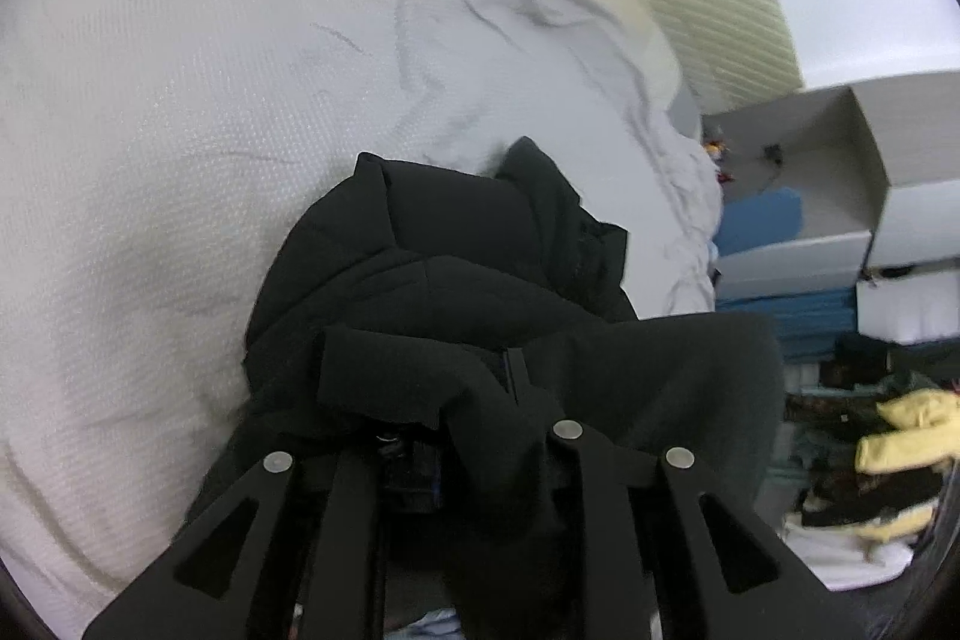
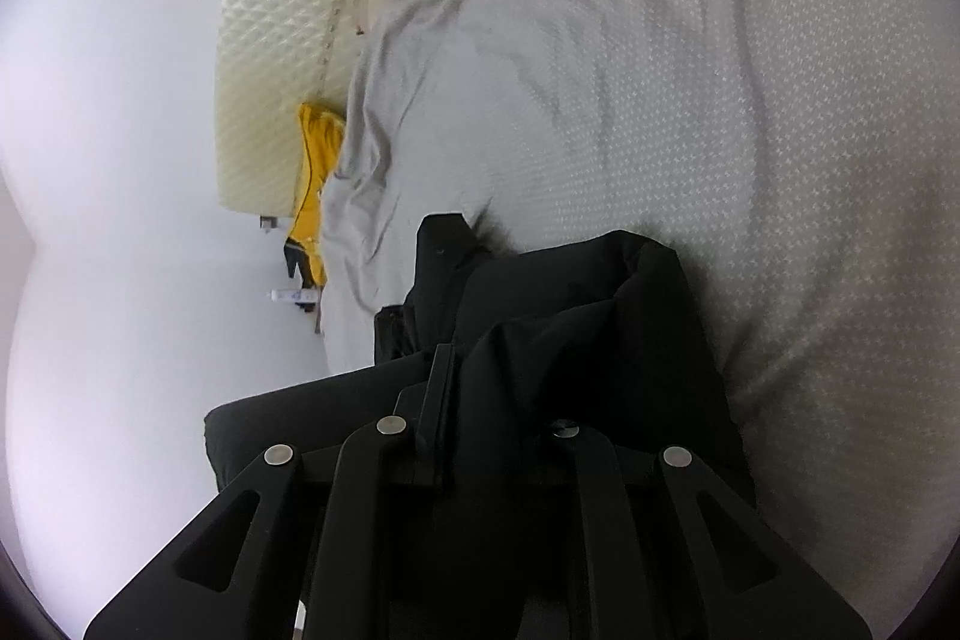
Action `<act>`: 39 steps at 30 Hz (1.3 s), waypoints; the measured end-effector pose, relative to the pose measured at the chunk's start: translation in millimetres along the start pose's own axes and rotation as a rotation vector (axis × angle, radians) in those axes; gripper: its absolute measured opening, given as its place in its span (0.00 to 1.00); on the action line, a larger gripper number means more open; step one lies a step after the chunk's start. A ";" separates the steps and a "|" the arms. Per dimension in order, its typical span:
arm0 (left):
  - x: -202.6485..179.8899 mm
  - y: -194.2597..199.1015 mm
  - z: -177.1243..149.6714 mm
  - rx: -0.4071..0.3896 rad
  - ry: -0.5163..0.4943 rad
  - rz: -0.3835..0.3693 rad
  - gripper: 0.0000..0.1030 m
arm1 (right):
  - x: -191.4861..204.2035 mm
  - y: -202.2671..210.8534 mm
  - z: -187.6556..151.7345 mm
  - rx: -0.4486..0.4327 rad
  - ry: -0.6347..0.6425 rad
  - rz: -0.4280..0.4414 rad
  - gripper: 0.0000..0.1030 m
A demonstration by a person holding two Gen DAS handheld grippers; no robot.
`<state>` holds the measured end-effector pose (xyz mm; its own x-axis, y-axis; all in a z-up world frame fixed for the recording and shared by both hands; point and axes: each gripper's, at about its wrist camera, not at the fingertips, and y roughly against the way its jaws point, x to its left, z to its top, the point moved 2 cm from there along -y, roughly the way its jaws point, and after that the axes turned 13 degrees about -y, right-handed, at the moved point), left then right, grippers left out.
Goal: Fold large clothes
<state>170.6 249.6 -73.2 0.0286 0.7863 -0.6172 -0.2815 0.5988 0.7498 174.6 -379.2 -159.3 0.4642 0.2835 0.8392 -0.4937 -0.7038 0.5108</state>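
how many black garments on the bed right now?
1: a black jacket bunched on the white bed, in front of both grippers. More could be hidden under its folds.

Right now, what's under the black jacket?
The black jacket lies bunched on a white textured bedcover, which shows all around it. A crumpled pale grey sheet lies beyond. Whatever sits directly beneath the jacket is covered, as are both tongs' tips.

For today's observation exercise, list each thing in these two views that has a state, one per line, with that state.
Black jacket: bunched up on the bed, not folded flat.
Left gripper: nearly closed, jacket fabric between its fingers.
Right gripper: shut on the jacket fabric.
White bedsheet: spread out, lightly wrinkled.
Grey blanket: crumpled along the headboard side.
Cardboard box: open.
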 end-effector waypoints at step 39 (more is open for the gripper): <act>-162.5 -65.2 -135.8 -0.339 -0.589 0.414 0.54 | 79.9 3.1 -223.2 -0.414 0.880 -0.290 0.72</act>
<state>54.0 62.1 -54.2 0.3335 0.9427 -0.0061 -0.6540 0.2361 0.7187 46.0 -213.3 -49.0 -0.0171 0.9041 0.4269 -0.7414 -0.2979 0.6013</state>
